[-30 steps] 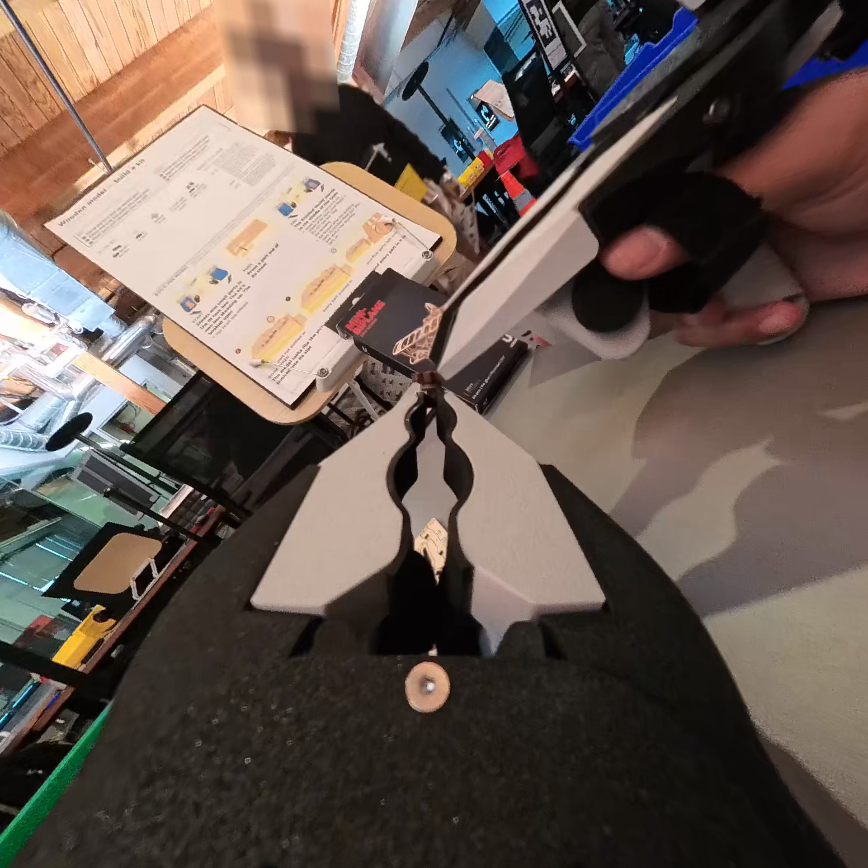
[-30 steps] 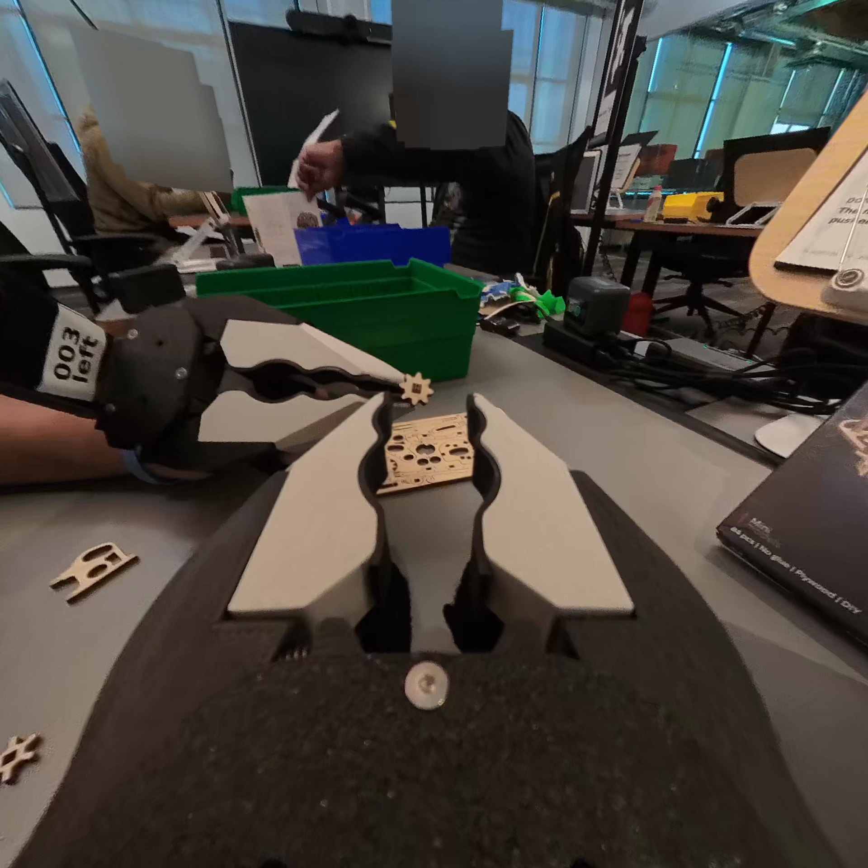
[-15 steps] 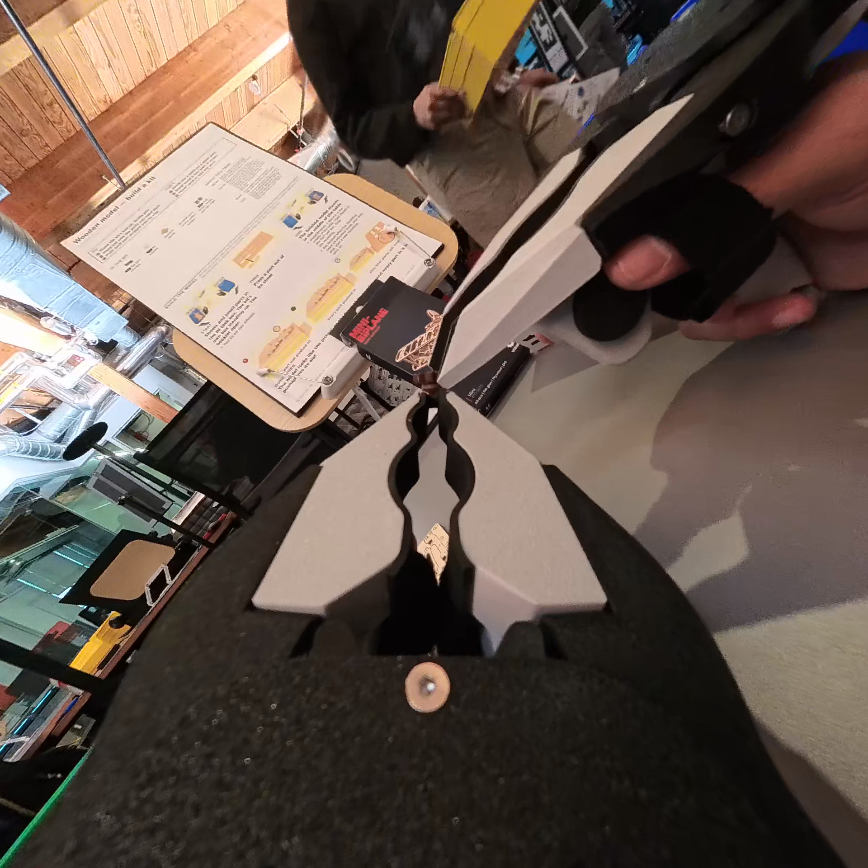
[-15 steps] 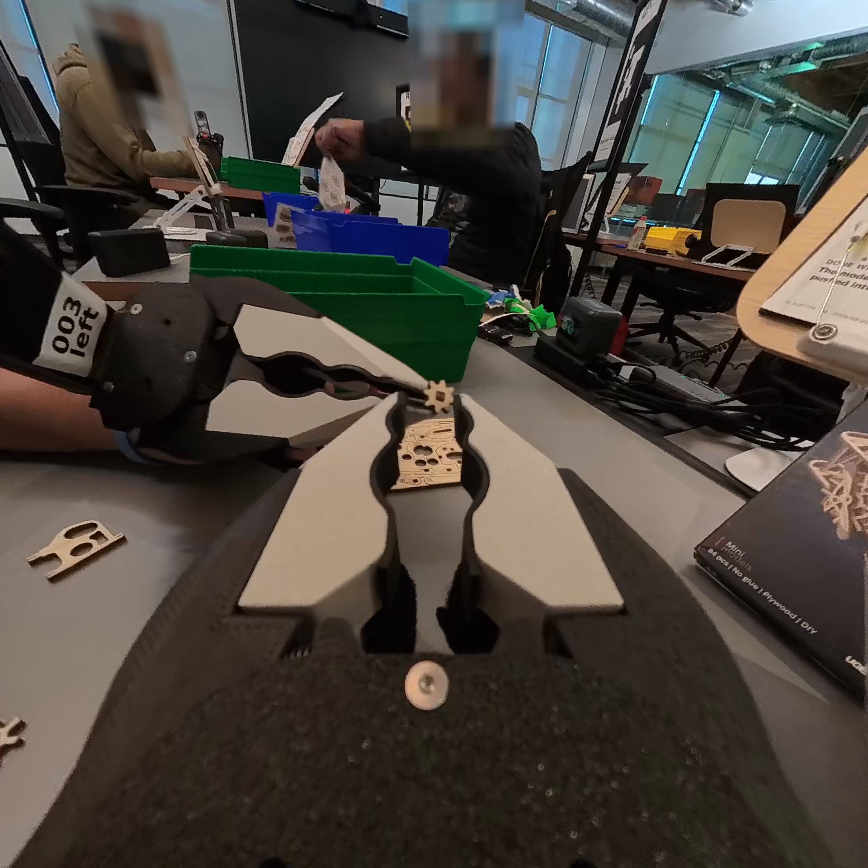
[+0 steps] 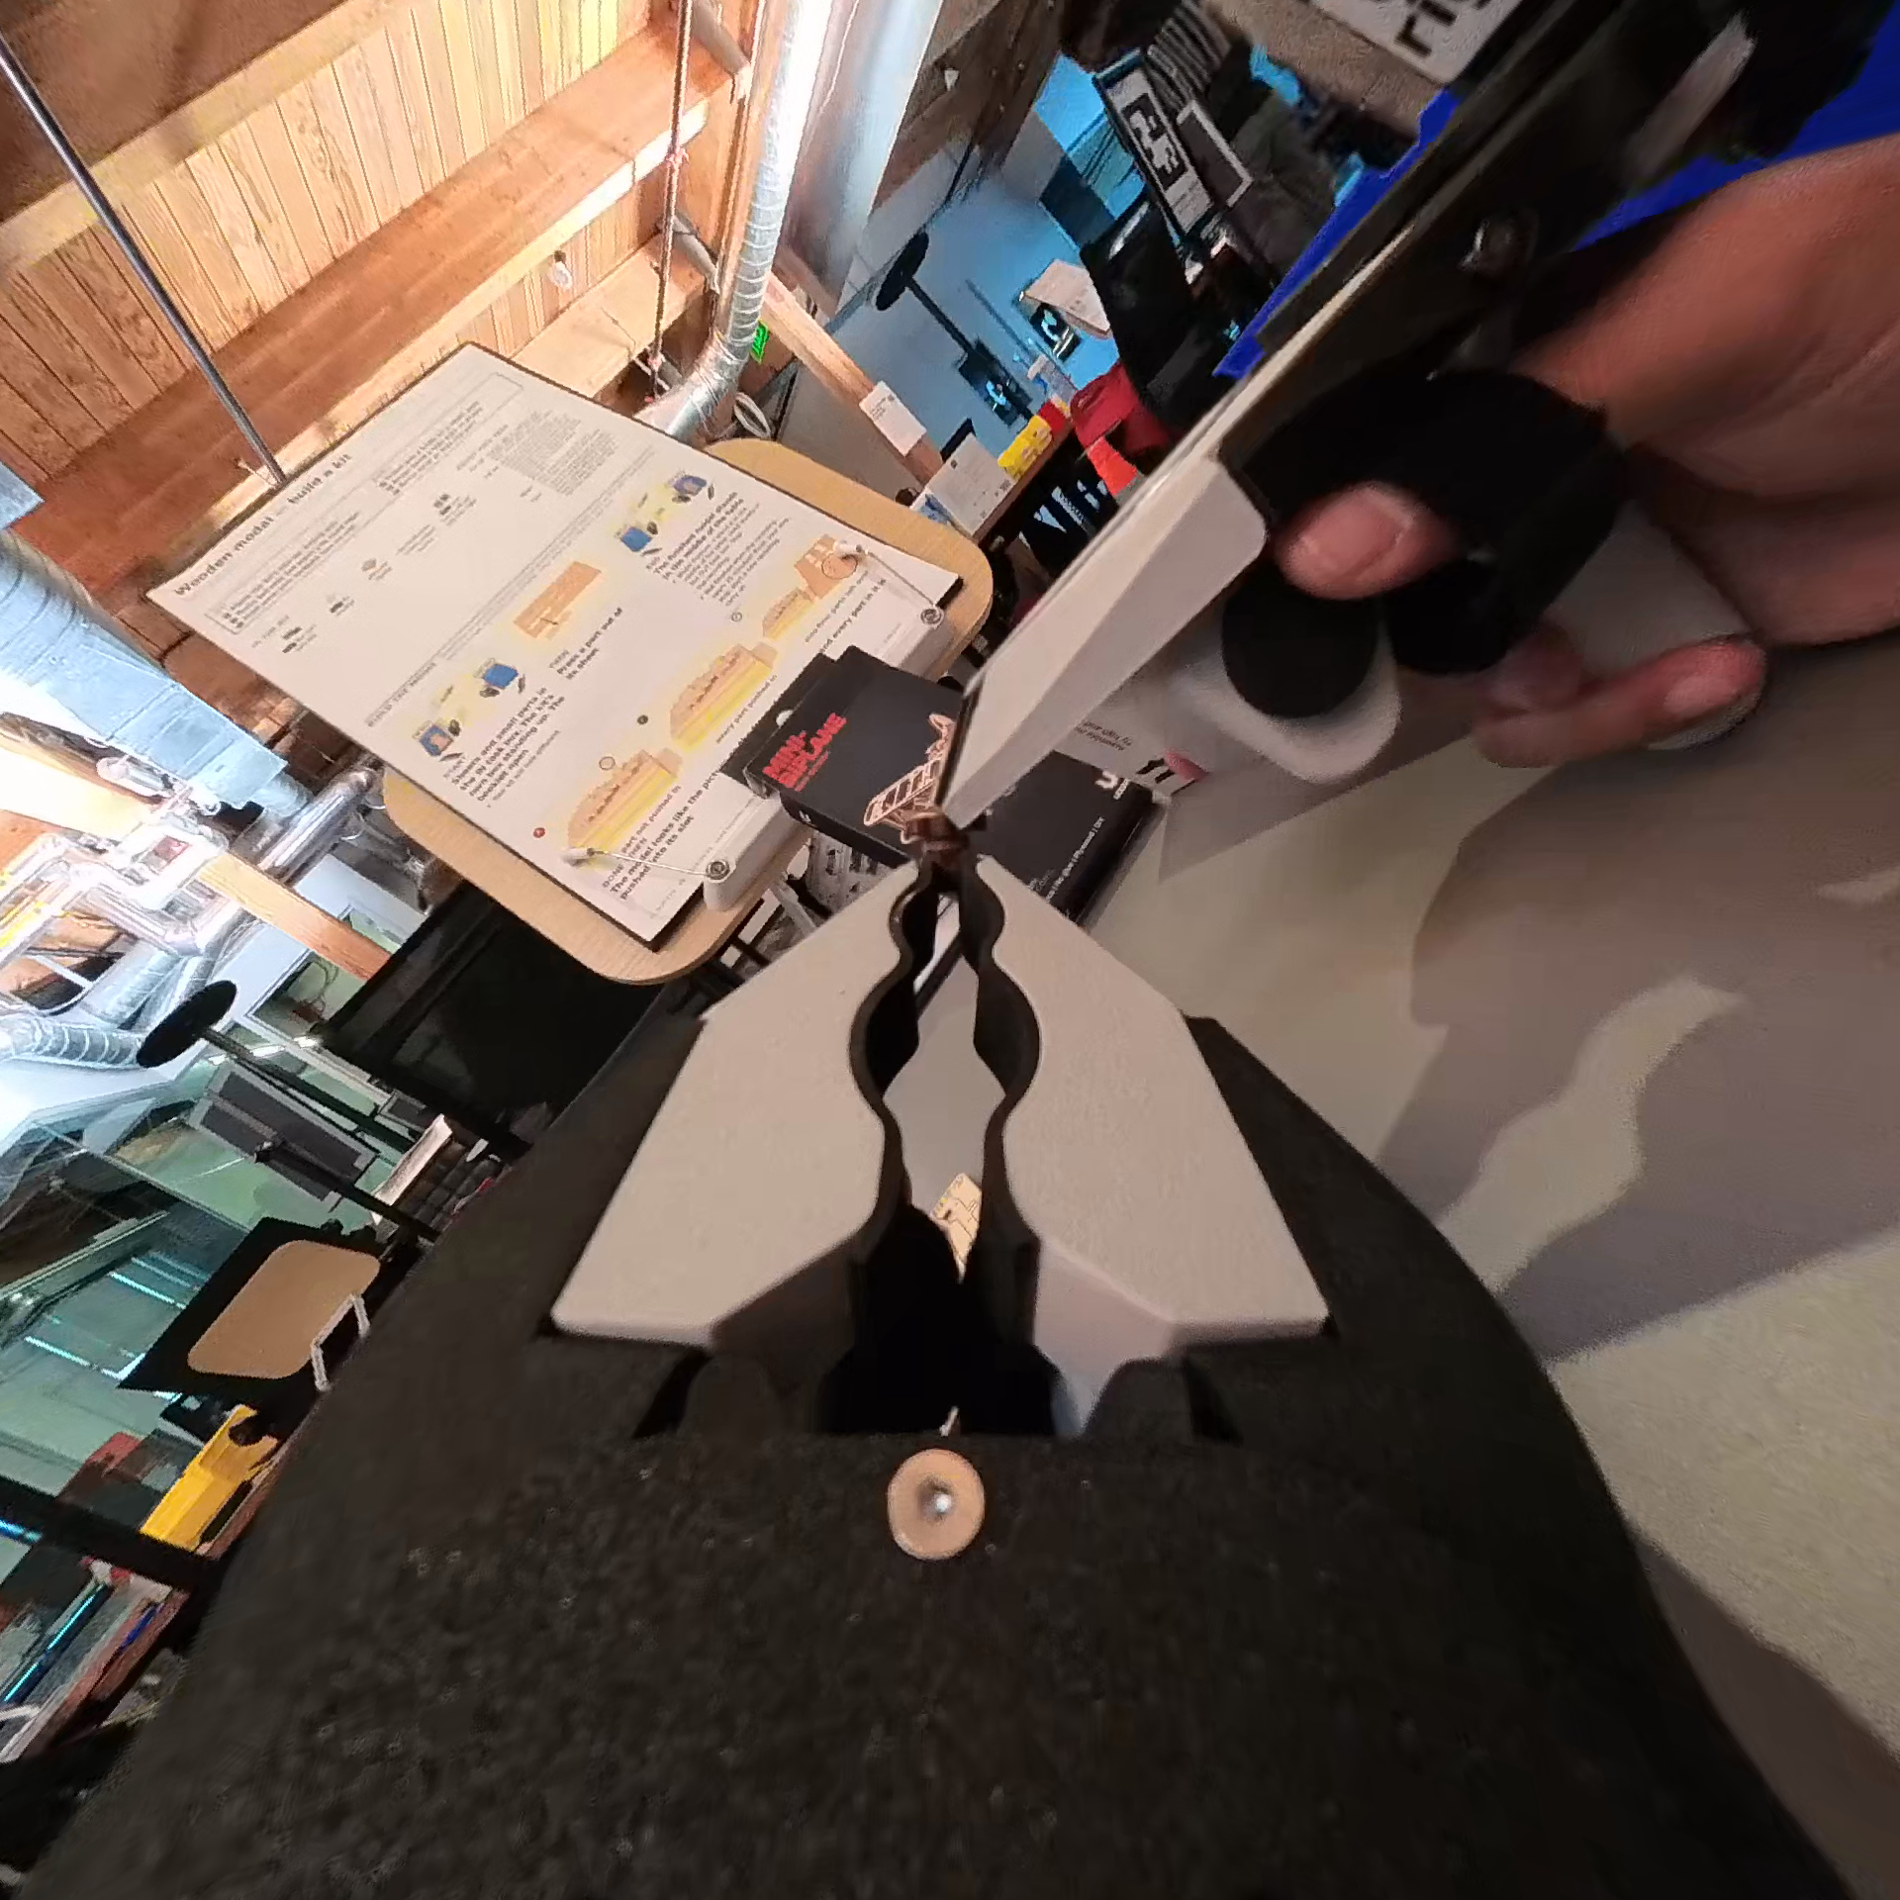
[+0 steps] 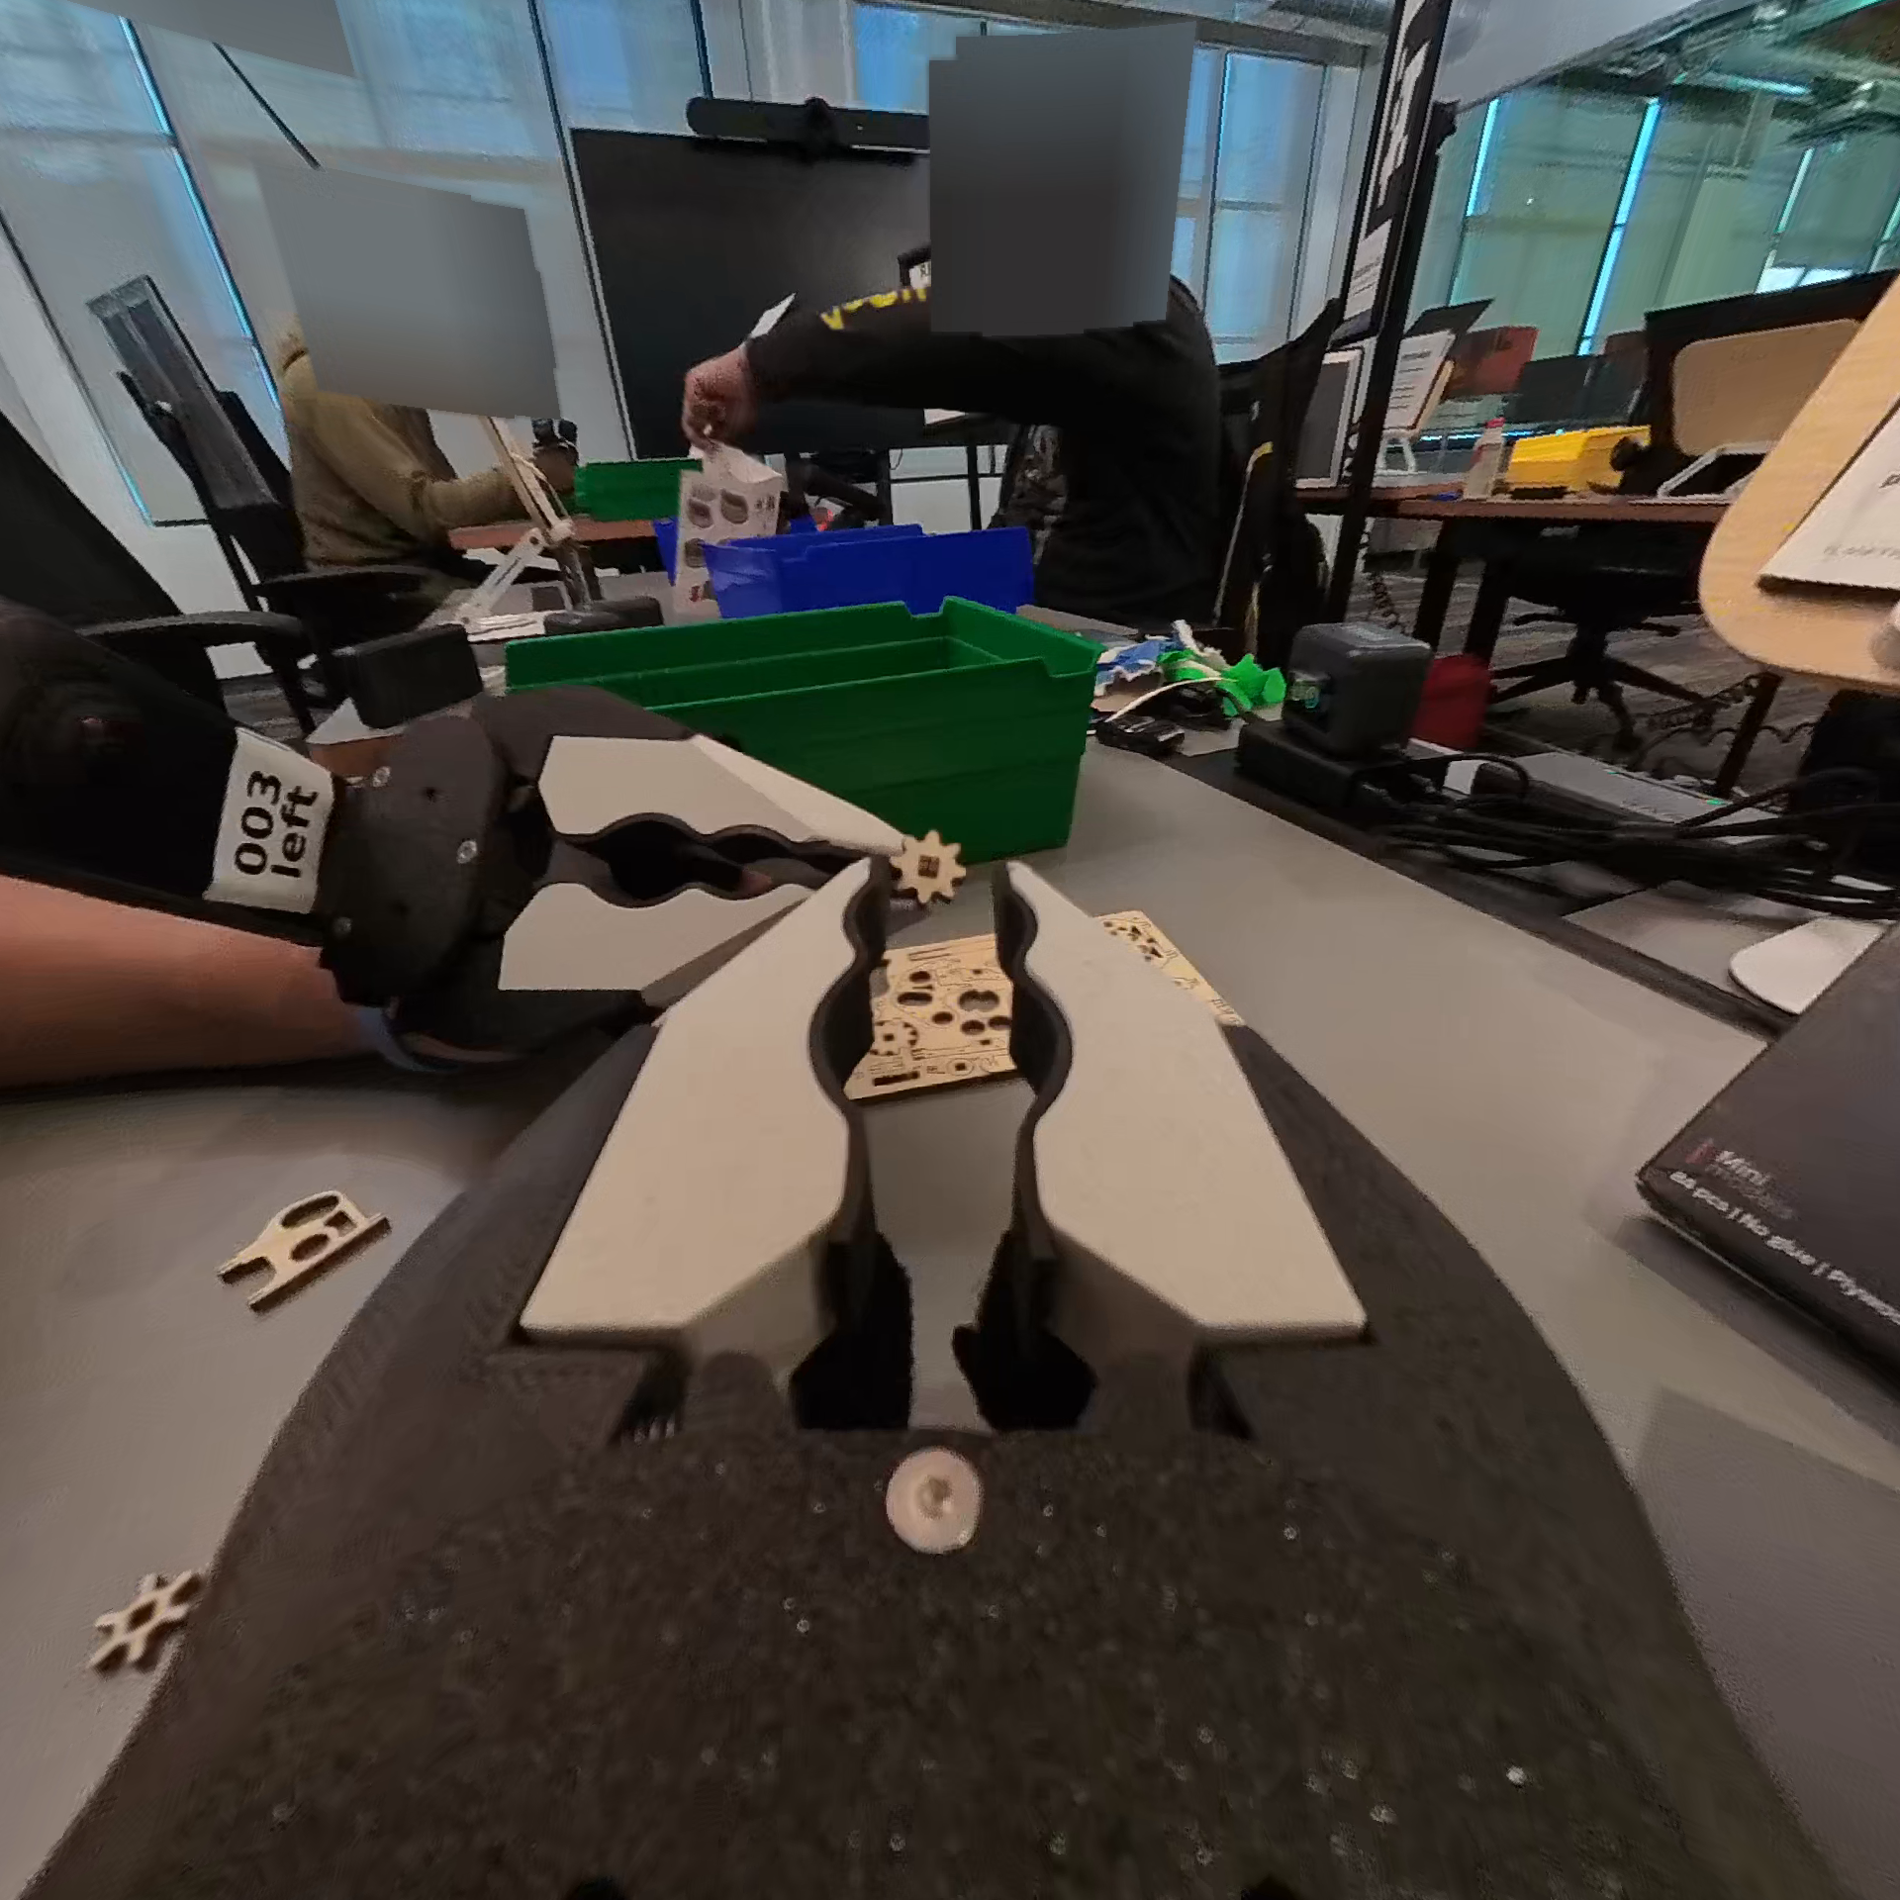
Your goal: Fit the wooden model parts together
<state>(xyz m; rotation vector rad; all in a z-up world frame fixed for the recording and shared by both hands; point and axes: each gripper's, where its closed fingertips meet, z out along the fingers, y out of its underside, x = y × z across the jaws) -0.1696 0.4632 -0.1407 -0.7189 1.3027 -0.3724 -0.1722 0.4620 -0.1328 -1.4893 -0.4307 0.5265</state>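
Observation:
My left gripper (image 5: 941, 869) is shut on a small wooden gear (image 5: 938, 831), seen edge-on at its tips. In the right wrist view the left gripper (image 6: 886, 851) comes in from the left and holds the gear (image 6: 926, 867) above the table. My right gripper (image 6: 942, 879) is open, with the gear between its fingertips, close to its left fingertip. In the left wrist view the right gripper (image 5: 961, 807) reaches down from the upper right to the gear. A punched wooden parts sheet (image 6: 941, 1018) lies flat on the grey table (image 6: 1439, 1028) beyond the fingers.
Two loose wooden parts (image 6: 303, 1244) (image 6: 144, 1635) lie at the left on the table. A black kit box (image 6: 1799, 1162) lies at the right. A green bin (image 6: 874, 709) stands behind the grippers. An instruction sheet on a board (image 5: 535, 627) stands past the table edge. People work at tables behind. The grippers are tip to tip, or close to it.
The right gripper has narrowed its jaws a little and closed in until the gear sits between its tips. The left gripper has kept hold of the gear.

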